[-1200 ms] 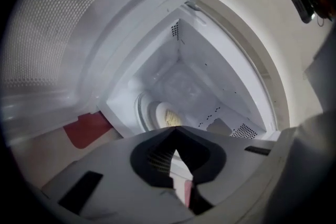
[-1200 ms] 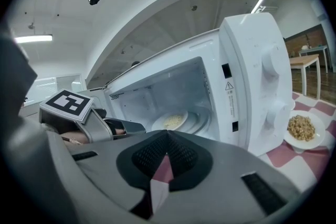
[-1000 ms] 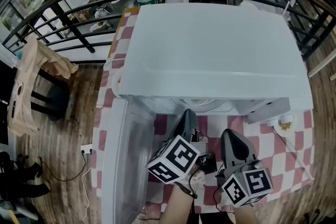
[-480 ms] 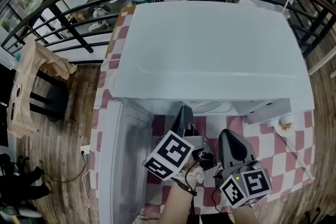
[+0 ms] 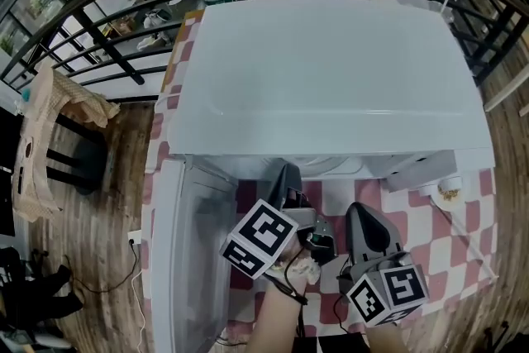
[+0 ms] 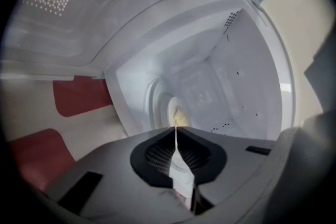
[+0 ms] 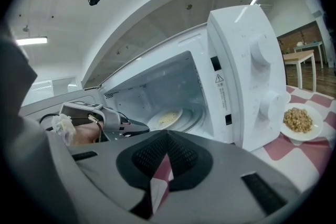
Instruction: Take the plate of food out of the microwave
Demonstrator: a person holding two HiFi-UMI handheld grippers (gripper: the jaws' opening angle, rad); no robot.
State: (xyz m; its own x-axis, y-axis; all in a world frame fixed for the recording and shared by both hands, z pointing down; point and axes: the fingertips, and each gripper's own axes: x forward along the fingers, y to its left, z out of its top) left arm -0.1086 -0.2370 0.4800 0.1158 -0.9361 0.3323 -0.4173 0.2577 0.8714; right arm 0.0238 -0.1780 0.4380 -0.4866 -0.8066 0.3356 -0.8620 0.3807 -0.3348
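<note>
Straight ahead of the nearer left hand-held gripper (image 6: pixel 175 128), jaws empty and all but together after just easing apart: plate of food (image 6: pixel 178 114) flat, deep inside the open microwave (image 7: pixel 241 55); right hand-held gripper (image 7: pixel 167 132) pinched together, empty, farther back.

Left gripper (image 5: pixel 288 178): jaws almost together, just begun opening, nothing between. Right gripper (image 5: pixel 364 219) beside it: jaws together, empty.

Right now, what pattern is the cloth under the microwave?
Red-and-white checked tablecloth, clearest in the head view.
</note>
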